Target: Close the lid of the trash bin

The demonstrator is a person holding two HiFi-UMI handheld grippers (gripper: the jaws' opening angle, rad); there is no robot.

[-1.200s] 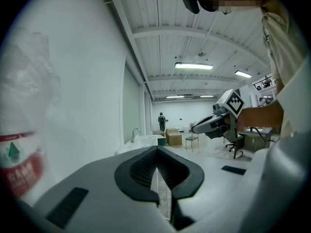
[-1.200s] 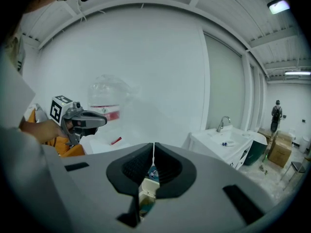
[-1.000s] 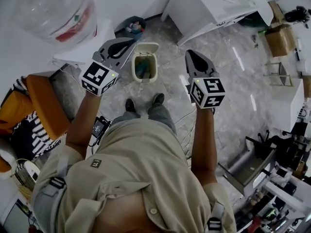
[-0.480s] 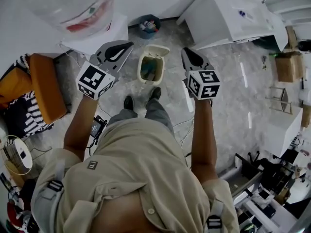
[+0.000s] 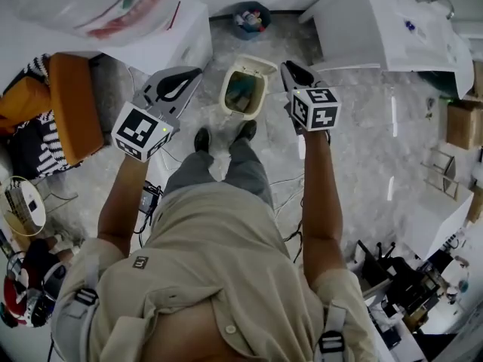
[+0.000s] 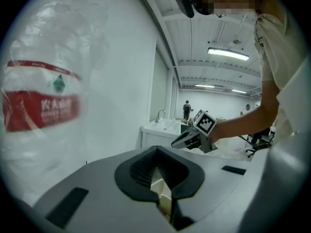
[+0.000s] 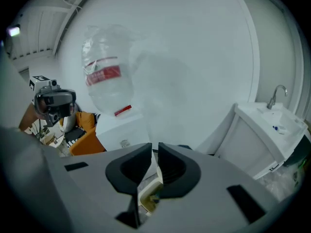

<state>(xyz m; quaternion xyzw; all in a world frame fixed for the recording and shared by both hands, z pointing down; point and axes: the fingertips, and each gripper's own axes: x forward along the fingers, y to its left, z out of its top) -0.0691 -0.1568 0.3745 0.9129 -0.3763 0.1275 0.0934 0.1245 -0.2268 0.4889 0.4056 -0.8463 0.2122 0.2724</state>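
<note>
Trash bin of cream plastic (image 5: 243, 95) is standing open on the grey marbled floor (image 5: 355, 111), just ahead of the person's dark shoes (image 5: 201, 139), with its hinged lid (image 5: 259, 65) raised at the far rim. The left gripper (image 5: 195, 74) and right gripper (image 5: 290, 68) are being held to either side, jaws clenched and empty. The lid is probably best being met from behind by the nearer right tip and pressed forward and down gently, lest the light bin be tipped.
</note>
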